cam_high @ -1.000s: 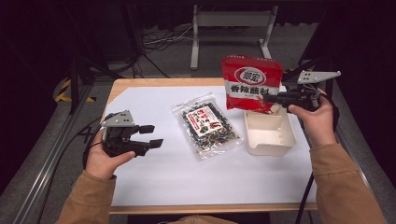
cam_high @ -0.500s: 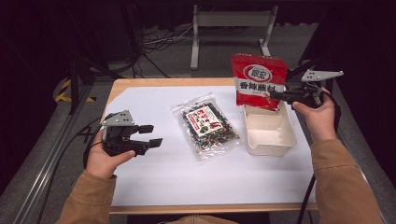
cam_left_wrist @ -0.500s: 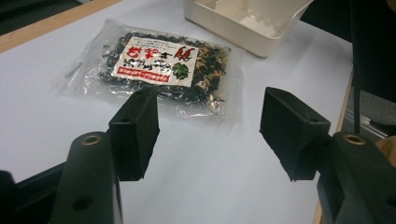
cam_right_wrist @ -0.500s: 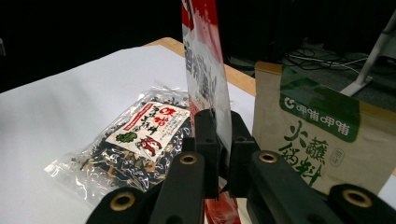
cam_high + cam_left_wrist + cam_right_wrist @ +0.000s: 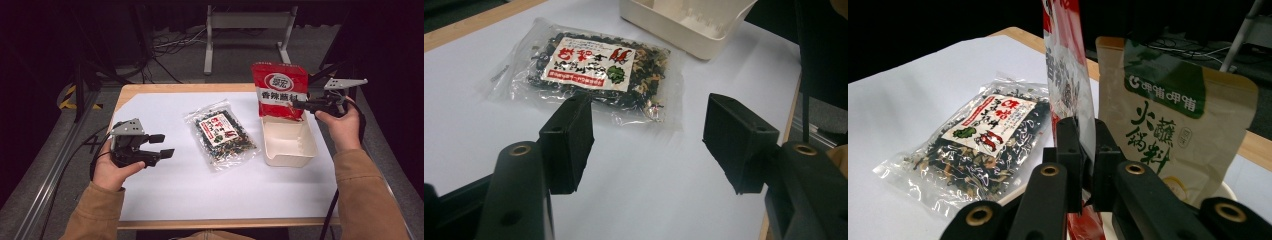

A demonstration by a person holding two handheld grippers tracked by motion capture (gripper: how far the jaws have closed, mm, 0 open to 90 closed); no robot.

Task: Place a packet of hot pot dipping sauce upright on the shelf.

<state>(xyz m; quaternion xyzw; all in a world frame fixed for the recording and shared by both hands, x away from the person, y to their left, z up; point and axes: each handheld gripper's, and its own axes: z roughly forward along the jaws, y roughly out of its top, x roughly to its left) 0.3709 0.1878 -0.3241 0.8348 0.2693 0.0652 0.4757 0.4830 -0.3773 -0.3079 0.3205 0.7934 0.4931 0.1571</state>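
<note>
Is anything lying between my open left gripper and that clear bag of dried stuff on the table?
Nothing visible does. The left gripper is open, and past its jaws only bare white table cover lies before the clear bag. The cream tray sits beyond the bag, out of the path.

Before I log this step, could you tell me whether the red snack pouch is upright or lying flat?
Upright. The red snack pouch stands on edge over the cream plastic tray, pinched by the right gripper.
</note>
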